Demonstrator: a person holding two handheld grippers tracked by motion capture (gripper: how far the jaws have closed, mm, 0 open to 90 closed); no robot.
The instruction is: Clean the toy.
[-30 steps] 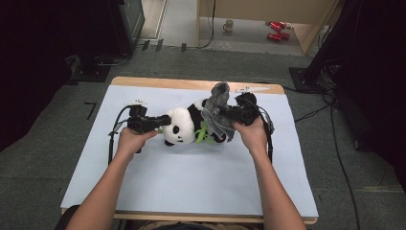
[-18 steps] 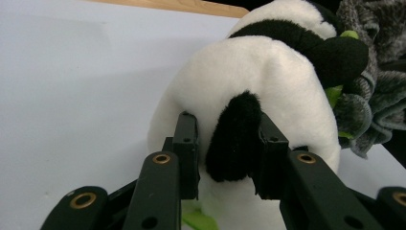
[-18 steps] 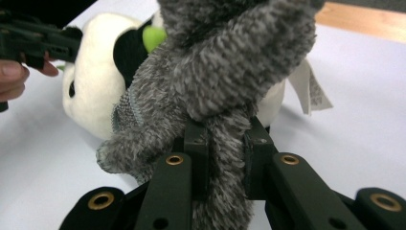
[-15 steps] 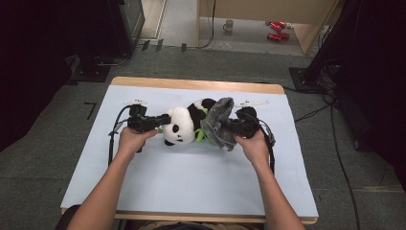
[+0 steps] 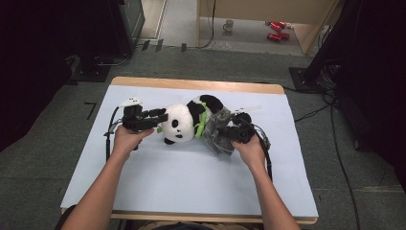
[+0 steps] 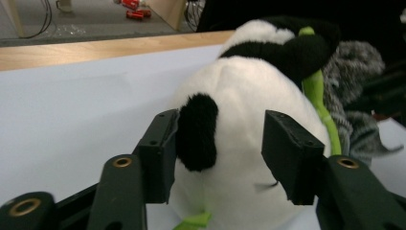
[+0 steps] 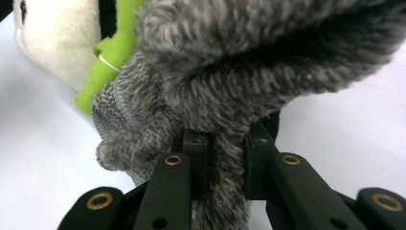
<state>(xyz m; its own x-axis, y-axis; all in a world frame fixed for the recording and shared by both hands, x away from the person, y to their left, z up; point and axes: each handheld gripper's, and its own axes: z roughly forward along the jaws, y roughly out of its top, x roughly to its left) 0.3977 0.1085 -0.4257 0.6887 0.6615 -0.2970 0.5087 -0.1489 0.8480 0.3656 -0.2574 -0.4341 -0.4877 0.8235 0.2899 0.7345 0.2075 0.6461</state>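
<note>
Panda (image 5: 184, 122): lying on its side near the middle of the tabletop, closer to the far edge than the near one; white head toward the left edge, black-and-white body toward the right, green collar (image 5: 203, 121) at the neck.
Cloth (image 5: 218, 129): grey, fuzzy, bunched against the panda's rear end; looks like a small garment or sock partly drawn onto the toy, though the exact fit is hard to tell.
Right gripper (image 7: 225, 165): jaws narrow, clamped on a fold of the cloth; fabric squeezed between the pads in the right gripper view.
Left gripper (image 6: 218, 160): at the panda's head; jaws have just been opening, now wide, one on each side of the head with a black ear (image 6: 196, 132) against the left pad; no squeeze visible.
Step, as judged: dressing or undressing the panda, cloth worked at the body end while the head end gets released.
Next move, as judged: fresh hold on the head or body to brace the toy, then a steady pull on the cloth along the body; risk of the panda sliding on the smooth sheet.
Table (image 5: 143, 191): pale blue sheet over a wooden top.
Containers: none on the tabletop; a mug (image 5: 229, 25) on the floor beyond the far edge, contents unseen.
</note>
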